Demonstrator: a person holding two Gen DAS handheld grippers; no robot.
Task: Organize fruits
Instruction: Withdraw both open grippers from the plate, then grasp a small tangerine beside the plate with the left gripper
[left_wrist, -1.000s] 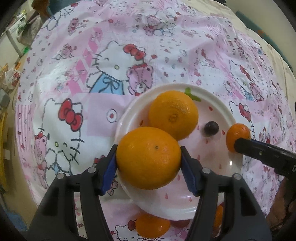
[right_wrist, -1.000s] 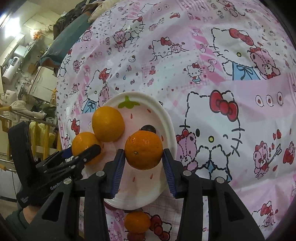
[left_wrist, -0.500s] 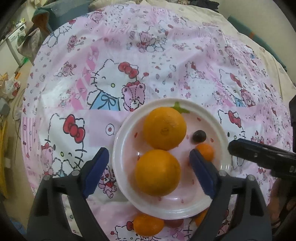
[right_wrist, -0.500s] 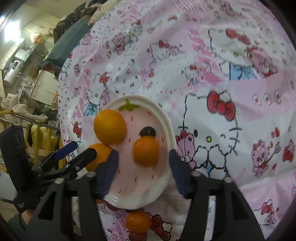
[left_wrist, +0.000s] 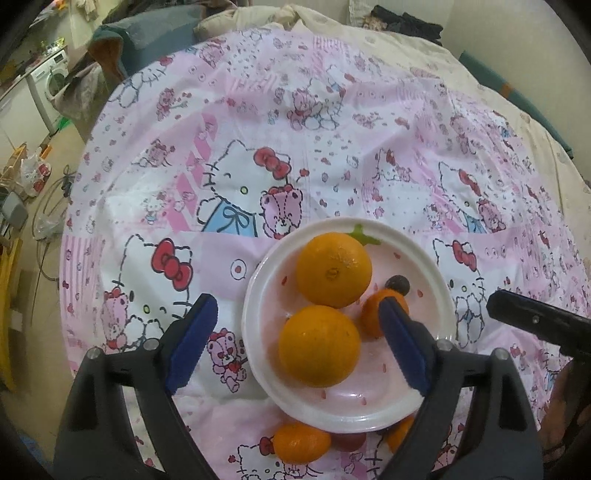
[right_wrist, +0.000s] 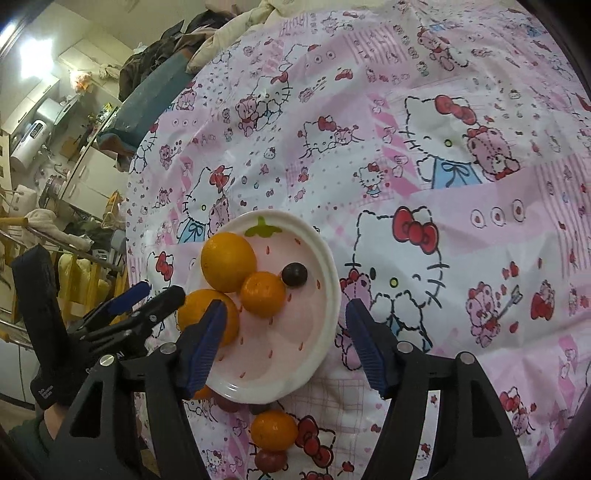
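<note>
White plate (left_wrist: 255, 288) holds two big oranges (left_wrist: 319, 345), a small orange (right_wrist: 263, 293) and a dark grape (right_wrist: 294, 274). Above it, the left gripper (left_wrist: 295, 339) gapes empty; the right gripper (right_wrist: 282, 339) is spreading, also empty.

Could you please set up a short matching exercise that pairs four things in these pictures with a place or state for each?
Things:
1. dark grape
2. small tangerine
3. left gripper
4. green leaf print

Places or states:
A. on the cloth, just off the near rim of the plate
B. on the plate's far rim
C. jaws apart, holding nothing
D. on the plate, beside a small orange

Pairs: 1-D, 2-A, 3-C, 4-B
</note>
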